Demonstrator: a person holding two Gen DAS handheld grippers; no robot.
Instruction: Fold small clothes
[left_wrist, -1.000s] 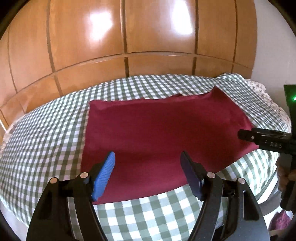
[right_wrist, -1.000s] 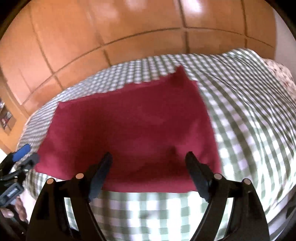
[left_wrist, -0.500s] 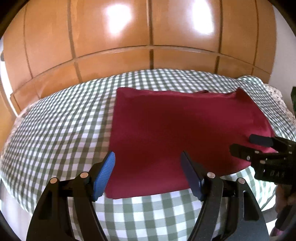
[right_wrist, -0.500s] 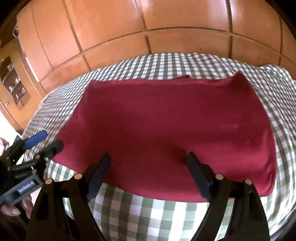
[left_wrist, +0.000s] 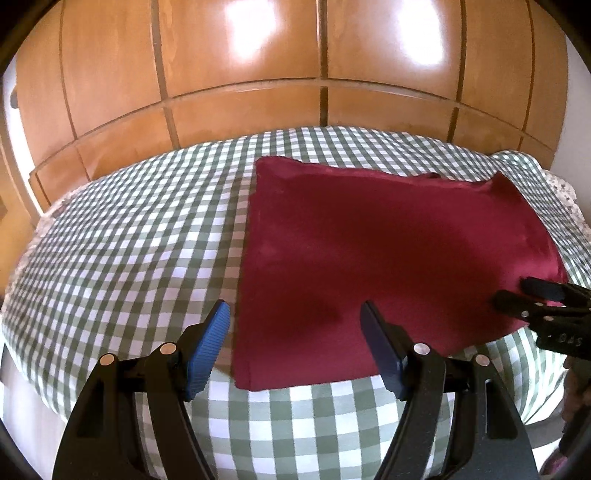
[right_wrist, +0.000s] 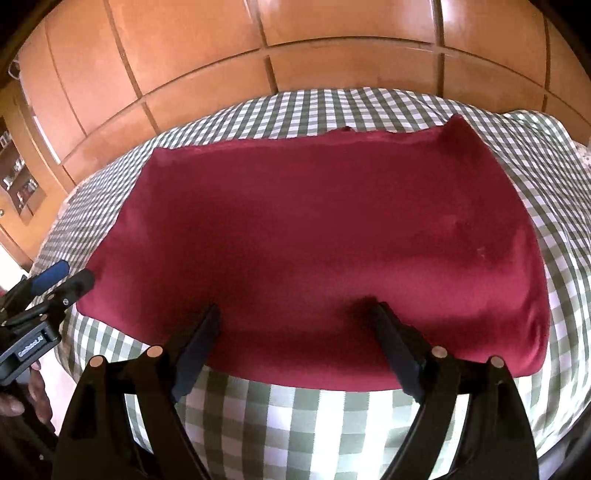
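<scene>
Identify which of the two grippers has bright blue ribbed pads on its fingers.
The left gripper: its pads are bright blue and ribbed. The right gripper has plain dark fingers. Both hang open over the red garment.

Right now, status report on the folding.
Left gripper and right gripper open, empty, above near edge. Maroon cloth flat on checked bedcover, unfolded. Nothing in the way.

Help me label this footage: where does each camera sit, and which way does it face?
Left wrist: on the left gripper, looking down at the near left corner of the red cloth on the checked cover; its own open fingers show, with the right gripper at the right edge.
Right wrist: on the right gripper, looking down at the cloth's near edge; its own open fingers show, with the left gripper and a hand at left.
Shared: cloth, cover, wooden panels, each other's gripper.
</scene>
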